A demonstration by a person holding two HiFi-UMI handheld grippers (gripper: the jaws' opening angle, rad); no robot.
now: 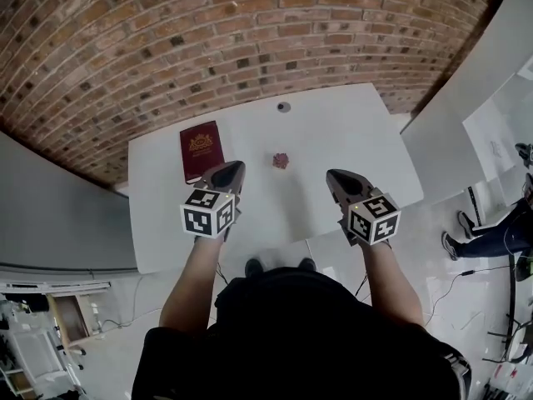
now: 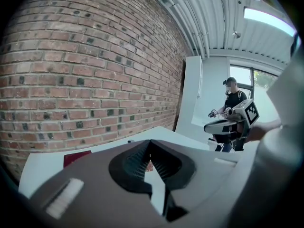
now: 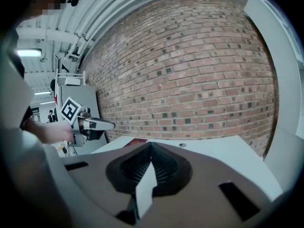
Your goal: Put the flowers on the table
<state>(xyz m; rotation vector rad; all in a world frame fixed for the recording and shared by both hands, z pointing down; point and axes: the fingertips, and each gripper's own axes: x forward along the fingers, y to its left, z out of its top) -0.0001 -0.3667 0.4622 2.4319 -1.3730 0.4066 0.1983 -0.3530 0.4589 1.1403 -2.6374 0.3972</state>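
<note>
A small dark-red flower (image 1: 281, 160) lies on the white table (image 1: 350, 132), near its middle. My two grippers hover above the table's near half, on either side of the flower and short of it. The left gripper (image 1: 239, 167) is shut with nothing in it; in its own view the jaws (image 2: 150, 142) meet at the tips, and a reddish speck (image 2: 150, 166) of the flower shows through the gap below them. The right gripper (image 1: 331, 175) is shut and empty too, its jaws (image 3: 151, 144) closed together.
A dark-red book (image 1: 201, 149) lies on the table's left part, and a small grey disc (image 1: 284, 107) sits near the far edge. A brick wall (image 1: 250, 23) runs behind the table. A person (image 2: 232, 103) stands off to the right by another white surface.
</note>
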